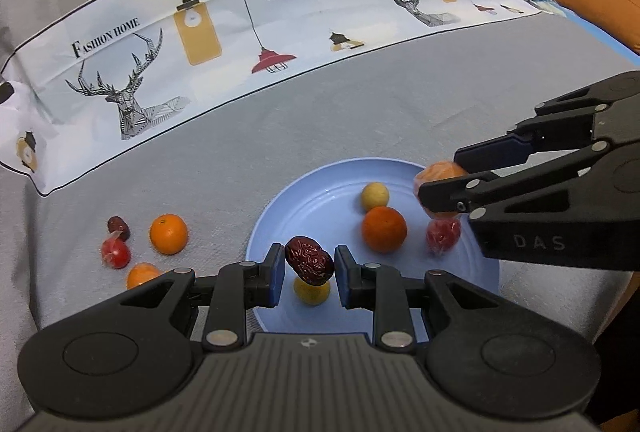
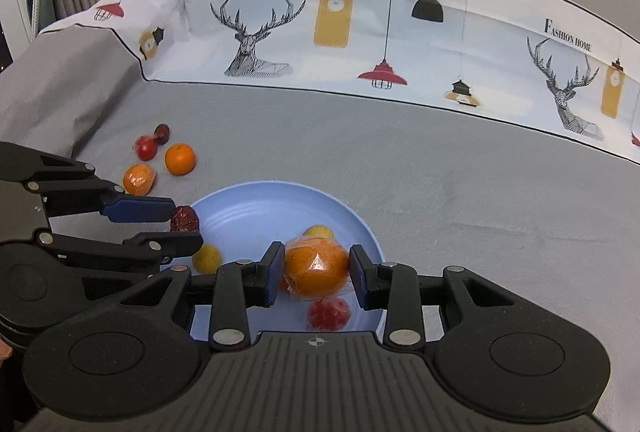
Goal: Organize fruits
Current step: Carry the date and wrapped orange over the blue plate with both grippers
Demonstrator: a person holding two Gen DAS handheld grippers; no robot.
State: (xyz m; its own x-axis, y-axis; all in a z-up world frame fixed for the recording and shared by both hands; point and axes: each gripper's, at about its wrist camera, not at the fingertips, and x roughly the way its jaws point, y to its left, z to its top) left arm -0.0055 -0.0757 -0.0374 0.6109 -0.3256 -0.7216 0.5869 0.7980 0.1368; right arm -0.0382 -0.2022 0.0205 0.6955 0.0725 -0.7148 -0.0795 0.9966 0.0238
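Both grippers tilt downward over blue plate.

Left gripper pinches wrinkled red date above plate's 7 o'clock edge.

Right gripper pinches wrapped orange above plate's 4 o'clock area.

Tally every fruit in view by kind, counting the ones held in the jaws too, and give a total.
red dates: 2
bare oranges: 2
plastic-wrapped oranges: 2
plastic-wrapped red fruits: 2
small yellow fruits: 2
Total: 10
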